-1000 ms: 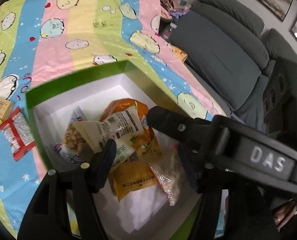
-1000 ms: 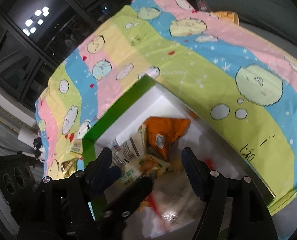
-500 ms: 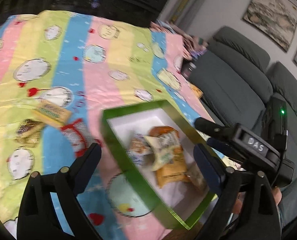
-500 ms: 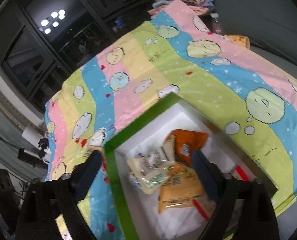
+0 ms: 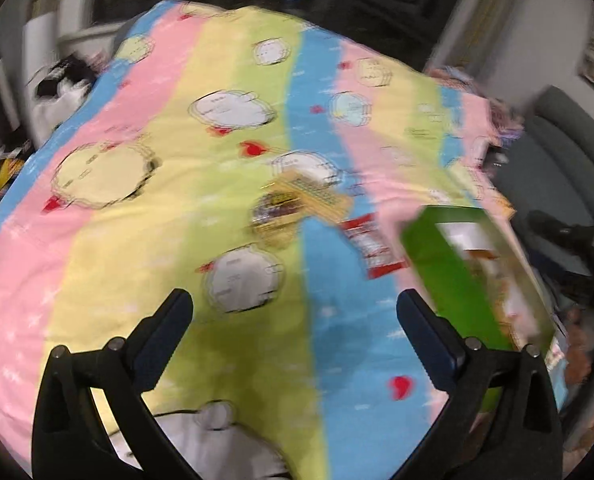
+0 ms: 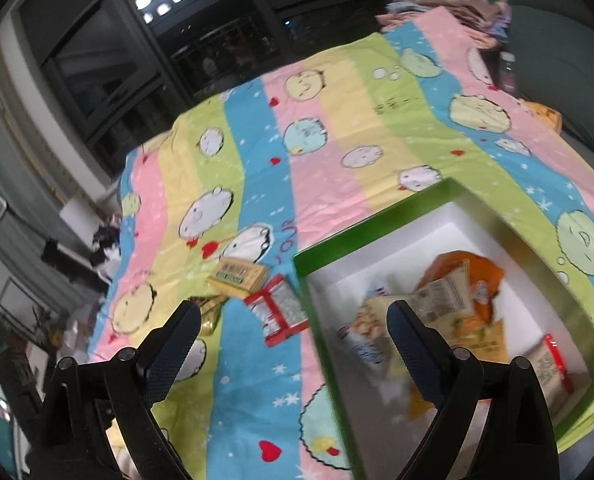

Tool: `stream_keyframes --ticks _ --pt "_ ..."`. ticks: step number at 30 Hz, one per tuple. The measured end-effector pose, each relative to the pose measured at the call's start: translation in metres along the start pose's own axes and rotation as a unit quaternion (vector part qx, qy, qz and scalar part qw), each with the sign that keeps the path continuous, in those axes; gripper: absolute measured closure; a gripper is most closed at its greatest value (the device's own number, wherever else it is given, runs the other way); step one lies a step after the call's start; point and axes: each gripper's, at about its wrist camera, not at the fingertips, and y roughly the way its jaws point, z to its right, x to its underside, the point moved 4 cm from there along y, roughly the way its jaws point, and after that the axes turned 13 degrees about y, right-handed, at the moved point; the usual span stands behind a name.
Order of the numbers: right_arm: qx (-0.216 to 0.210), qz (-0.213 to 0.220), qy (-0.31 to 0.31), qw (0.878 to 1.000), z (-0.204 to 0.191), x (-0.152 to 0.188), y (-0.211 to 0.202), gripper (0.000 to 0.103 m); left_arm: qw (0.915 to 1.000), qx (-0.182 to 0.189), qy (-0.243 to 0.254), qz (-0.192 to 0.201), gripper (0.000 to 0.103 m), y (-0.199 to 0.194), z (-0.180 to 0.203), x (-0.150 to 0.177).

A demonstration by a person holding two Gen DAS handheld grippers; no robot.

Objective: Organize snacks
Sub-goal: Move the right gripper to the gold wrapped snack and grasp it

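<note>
Nearest, the left gripper (image 5: 295,316) is opening, its fingers empty, and the right gripper (image 6: 293,332) is released and empty. Beyond them on the striped cloth (image 6: 257,184), three loose snacks (image 6: 279,312) lie just beside the green box (image 6: 377,224) already holding packets. The left view is blurred, so a hasty reach might miss the flat packets or nudge the box.

Dim indoor light, left view motion-blurred, fisheye edges dark, bent

We see a striped cloth (image 6: 329,152) in pink, yellow, green and blue with cartoon blobs, a green box (image 6: 377,220) lined white, an orange packet (image 6: 485,272), a red-edged packet (image 6: 281,312).
</note>
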Motion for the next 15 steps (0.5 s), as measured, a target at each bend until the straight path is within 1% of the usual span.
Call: stream_keyframes --ticks 1,4,6,9,12,15 --pt "0.003 -0.005 -0.006 1.0 -0.006 0.004 0.005 0.009 0.9998 -0.014 -0.011 -0.004 0.001 0.004 -0.014 0.005" --pt "0.006 -0.025 -0.019 0.999 -0.021 0.017 0.021 0.009 0.9988 -0.037 -0.032 -0.004 0.001 0.014 -0.041 0.012" --pt "-0.001 -0.046 -0.025 0.999 -0.031 0.027 0.033 0.009 0.998 -0.036 -0.05 -0.016 0.001 0.023 -0.055 0.016" --pt "-0.013 -0.093 -0.037 0.995 -0.052 0.042 0.06 0.009 0.9959 -0.047 -0.071 -0.028 0.001 0.03 -0.068 0.02" --pt "-0.027 -0.126 -0.029 0.991 -0.072 0.051 0.085 0.009 0.9953 -0.053 -0.076 -0.028 0.001 0.029 -0.075 0.02" --pt "-0.045 -0.164 -0.019 0.985 -0.094 0.056 0.114 0.009 0.9951 -0.046 -0.084 -0.024 0.001 0.026 -0.079 0.019"
